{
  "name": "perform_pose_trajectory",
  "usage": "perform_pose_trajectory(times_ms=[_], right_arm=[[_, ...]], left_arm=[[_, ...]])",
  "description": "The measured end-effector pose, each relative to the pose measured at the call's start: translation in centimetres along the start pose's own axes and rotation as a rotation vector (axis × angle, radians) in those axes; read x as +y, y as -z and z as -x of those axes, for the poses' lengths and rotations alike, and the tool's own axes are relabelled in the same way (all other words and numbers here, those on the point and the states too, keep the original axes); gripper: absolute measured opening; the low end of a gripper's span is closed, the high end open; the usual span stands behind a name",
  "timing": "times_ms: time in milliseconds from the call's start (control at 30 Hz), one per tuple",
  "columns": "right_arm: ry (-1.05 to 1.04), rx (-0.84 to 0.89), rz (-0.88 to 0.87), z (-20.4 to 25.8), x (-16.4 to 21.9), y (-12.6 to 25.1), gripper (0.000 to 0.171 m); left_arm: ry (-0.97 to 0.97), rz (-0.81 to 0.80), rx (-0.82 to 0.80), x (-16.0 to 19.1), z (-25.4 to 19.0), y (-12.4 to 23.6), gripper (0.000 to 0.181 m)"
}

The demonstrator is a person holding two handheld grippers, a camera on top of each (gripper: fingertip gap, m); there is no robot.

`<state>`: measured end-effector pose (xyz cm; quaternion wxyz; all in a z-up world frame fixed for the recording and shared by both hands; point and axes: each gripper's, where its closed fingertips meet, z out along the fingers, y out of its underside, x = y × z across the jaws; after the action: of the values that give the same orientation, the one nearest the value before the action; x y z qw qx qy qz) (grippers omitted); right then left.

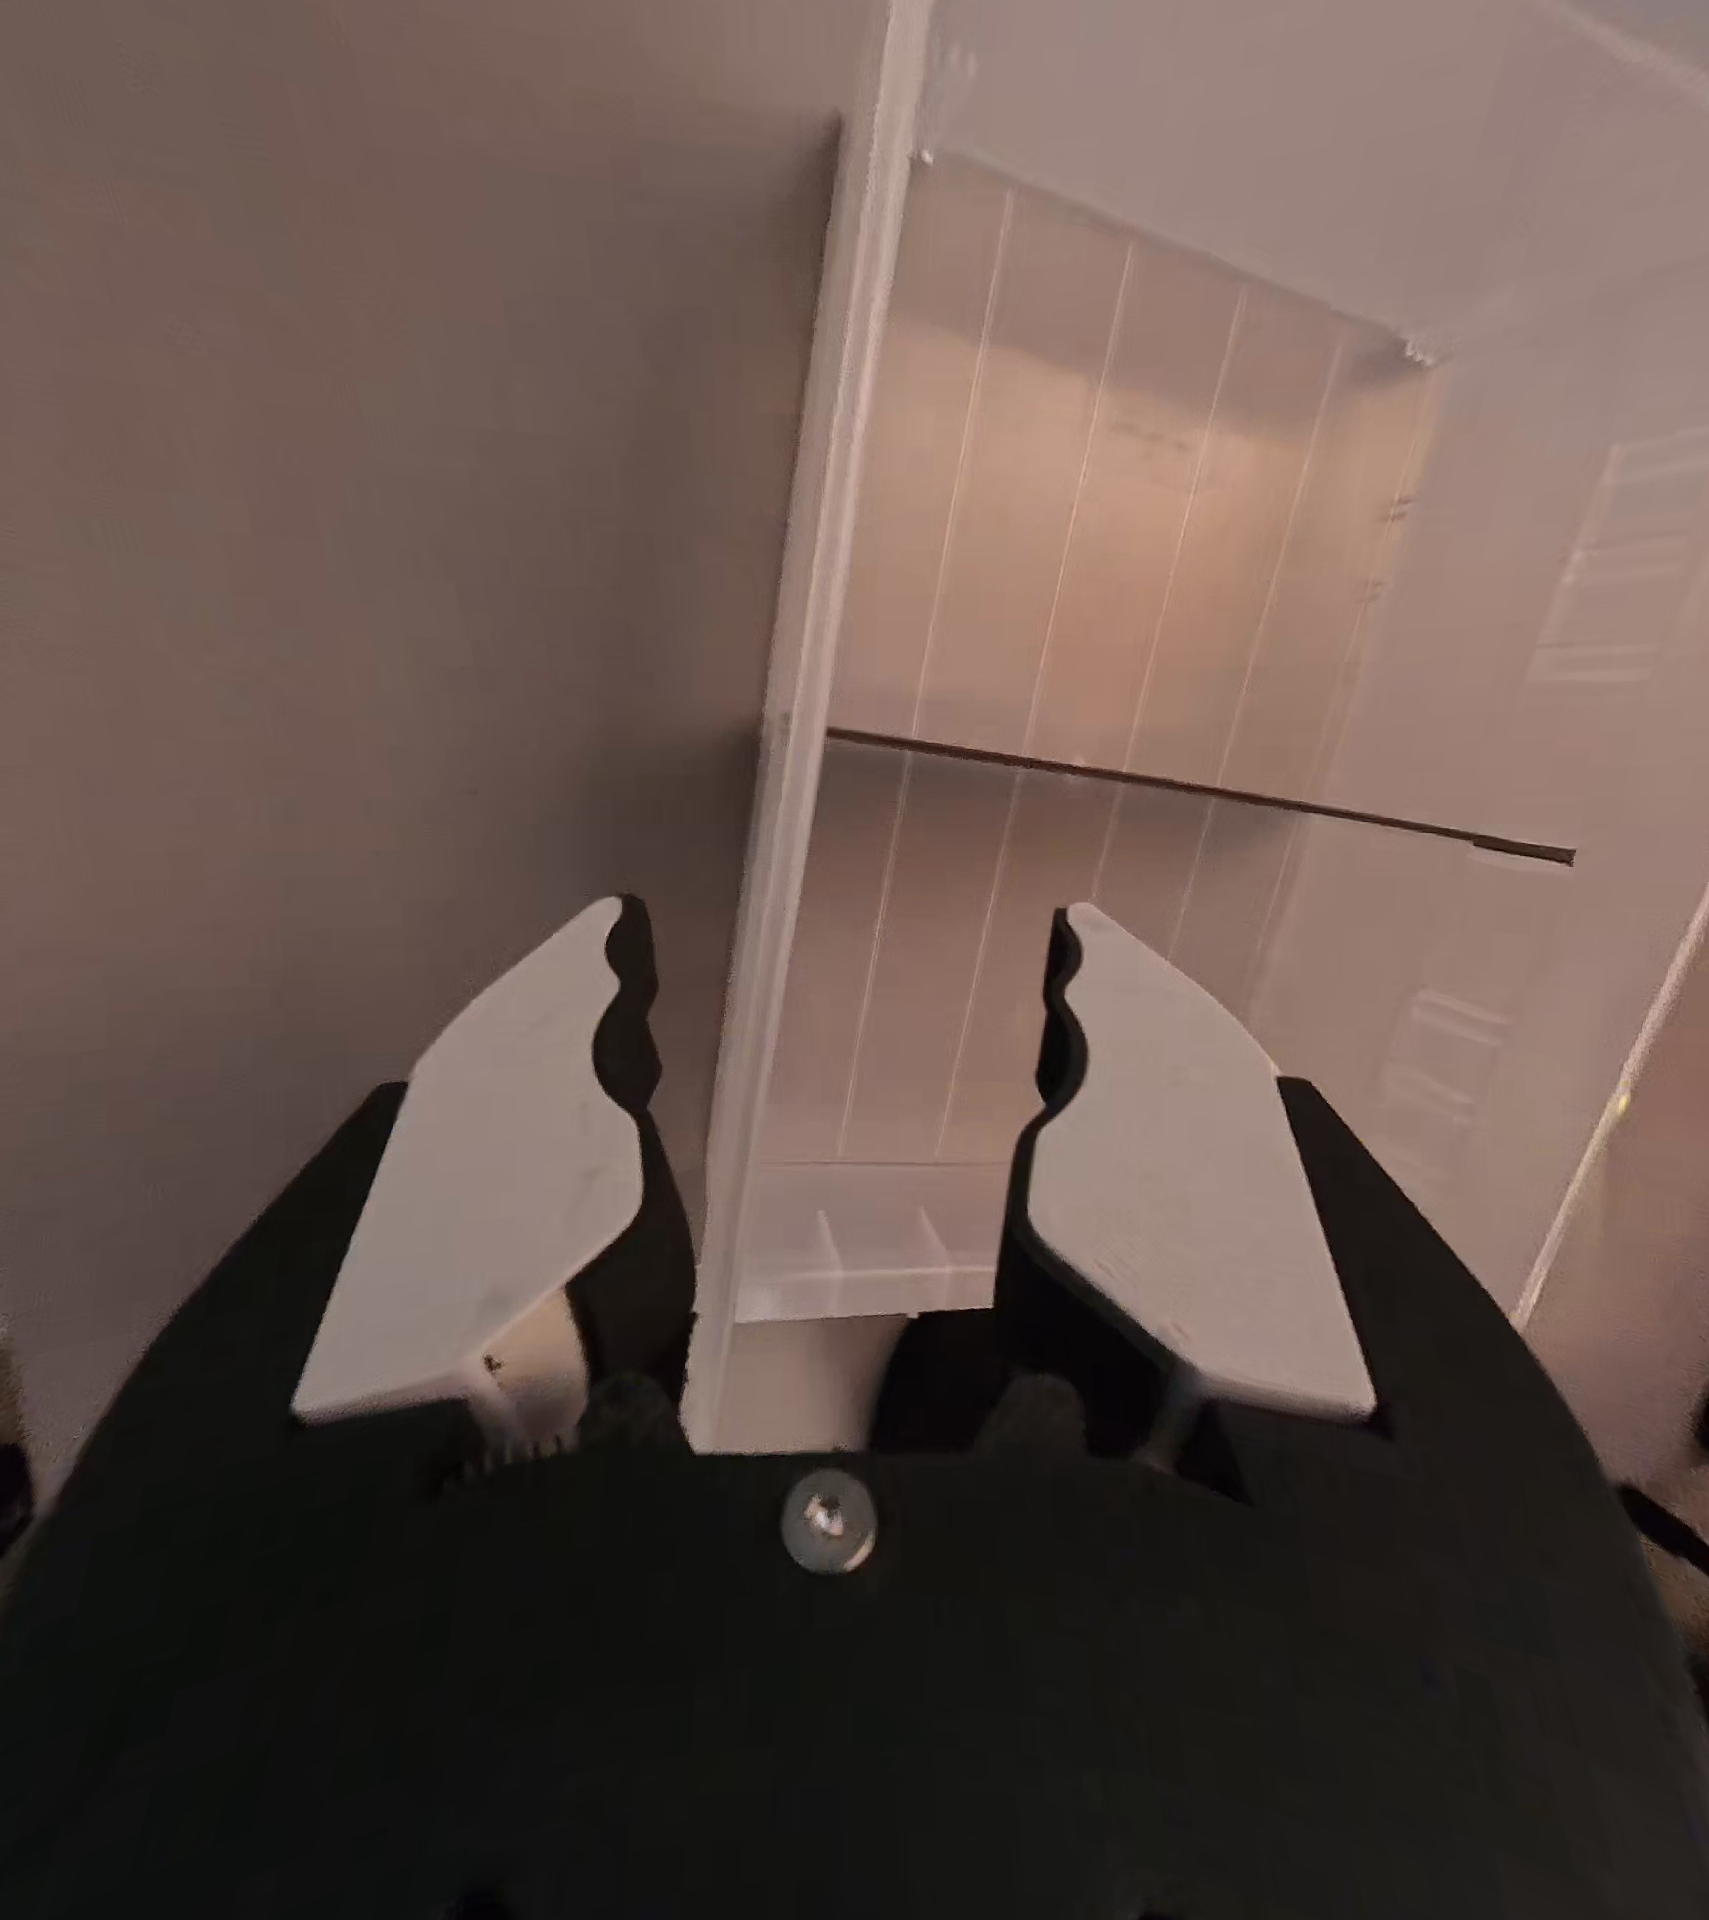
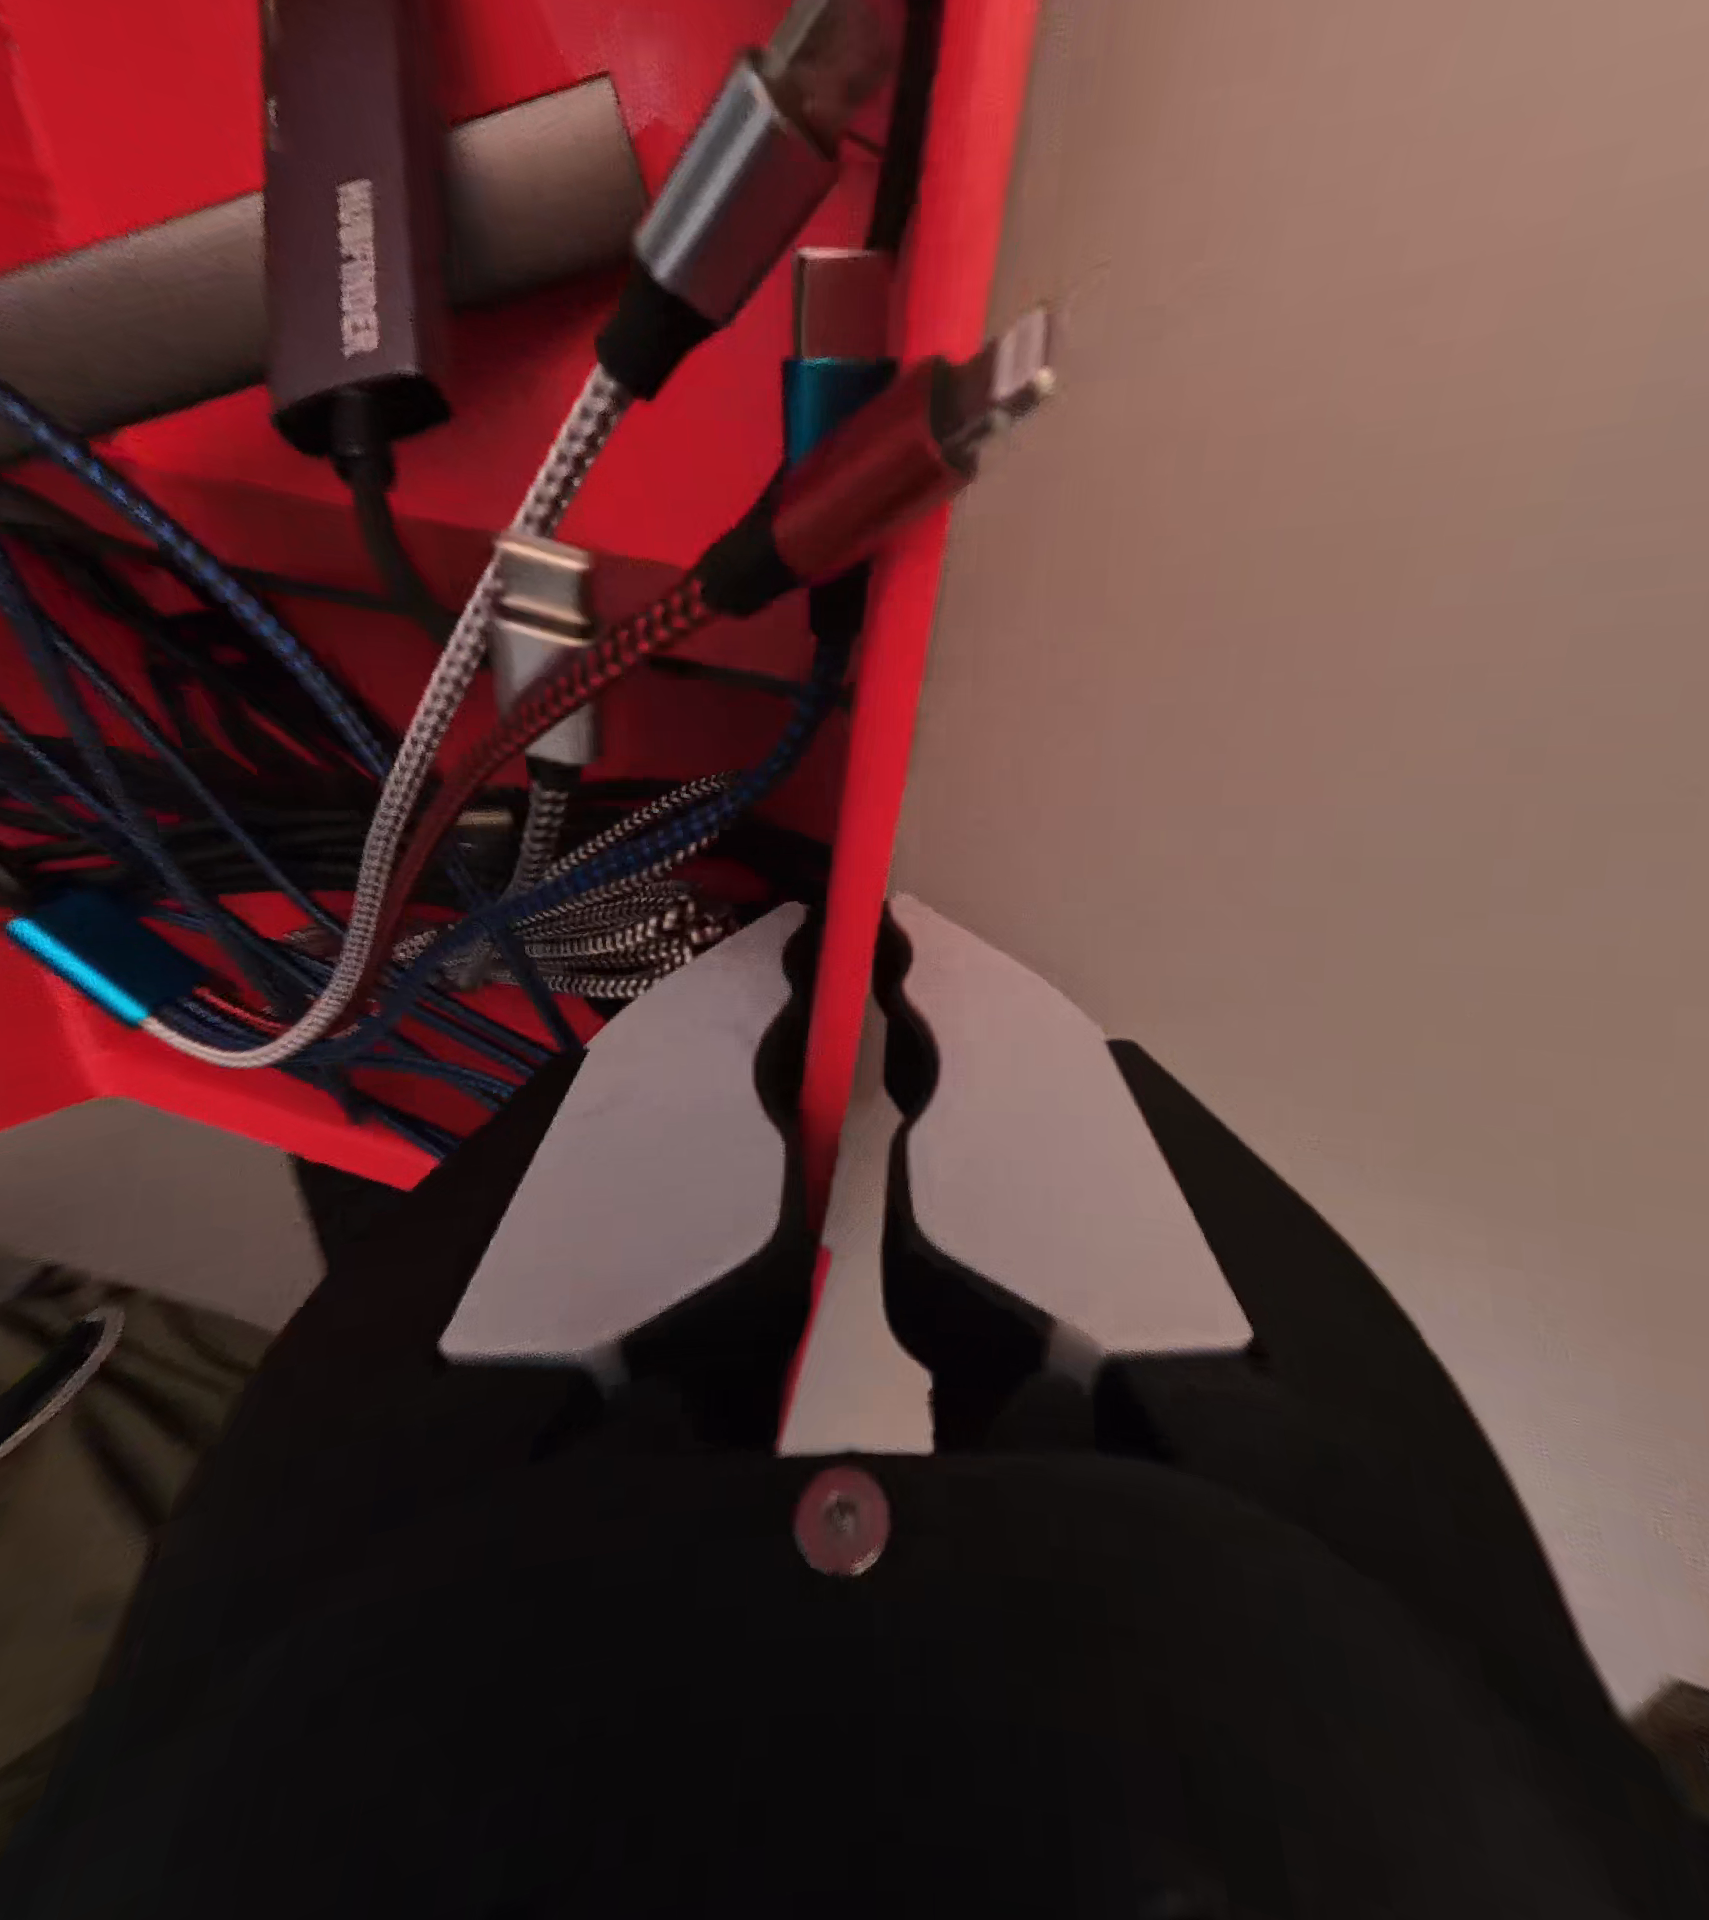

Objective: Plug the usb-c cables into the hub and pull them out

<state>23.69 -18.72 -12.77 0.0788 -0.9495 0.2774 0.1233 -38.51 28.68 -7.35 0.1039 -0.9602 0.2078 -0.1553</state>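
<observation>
In the right wrist view a red box [image 2: 943, 260] holds a grey hub [image 2: 351, 260] with its lead, a second grey hub [image 2: 102, 312] lying behind it, and a tangle of braided cables [image 2: 569, 914]. Plugs show among them: a grey one [image 2: 736, 197], a red one [image 2: 871, 478], a teal one [image 2: 829, 400], a small silver USB-C one [image 2: 543, 623] and a blue one [image 2: 91, 956]. My right gripper [image 2: 845, 920] is shut on the box's right wall. My left gripper [image 1: 848, 909] is open and empty, pointing at a translucent white container [image 1: 1089, 623]. No cables or hub show in the left wrist view.
A plain pale wall [image 1: 310, 520] fills the left of the left wrist view, and a thin dark rod [image 1: 1193, 790] crosses the container. A pale wall [image 2: 1349, 727] lies right of the red box. Olive fabric [image 2: 19, 1558] lies at the lower left. There is about 80 cm between the tips of the two grippers.
</observation>
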Motion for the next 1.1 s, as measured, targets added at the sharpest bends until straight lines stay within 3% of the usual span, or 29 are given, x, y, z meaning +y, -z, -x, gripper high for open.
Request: perform_pose_trajectory(times_ms=[200,300,367,567,667,733,933,1100], right_arm=[[-0.017,-0.016,-0.008,0.0,-0.2,0.0,0.011],[-0.022,0.014,0.009,0.0,-0.2,0.0,0.01],[-0.02,0.021,0.025,0.3,-0.1,-0.1,0.01],[0.066,0.063,0.106,2.6,-0.2,-0.8,0.009],[0.121,0.093,0.126,4.0,-0.8,-1.2,0.012],[0.143,0.099,0.132,4.8,-1.2,-1.5,0.012],[0.201,0.106,0.16,7.8,-2.0,-2.4,0.012],[0.262,0.095,0.164,11.0,-2.7,-3.3,0.014]], left_arm=[[0.024,0.078,-0.007,0.8,1.0,-1.5,0.061],[0.037,0.098,0.041,0.7,0.7,-2.1,0.026],[0.031,0.128,0.014,1.0,0.9,-2.4,0.013],[-0.162,0.267,-0.114,2.3,-0.9,-3.0,0.003],[-0.263,0.348,-0.247,2.6,-2.4,-3.8,0.02],[-0.327,0.38,-0.329,2.5,-3.5,-4.2,0.019],[-0.521,0.409,-0.344,3.1,-9.3,-5.7,0.027],[-0.675,0.432,-0.463,3.6,-12.2,-6.5,0.045]])
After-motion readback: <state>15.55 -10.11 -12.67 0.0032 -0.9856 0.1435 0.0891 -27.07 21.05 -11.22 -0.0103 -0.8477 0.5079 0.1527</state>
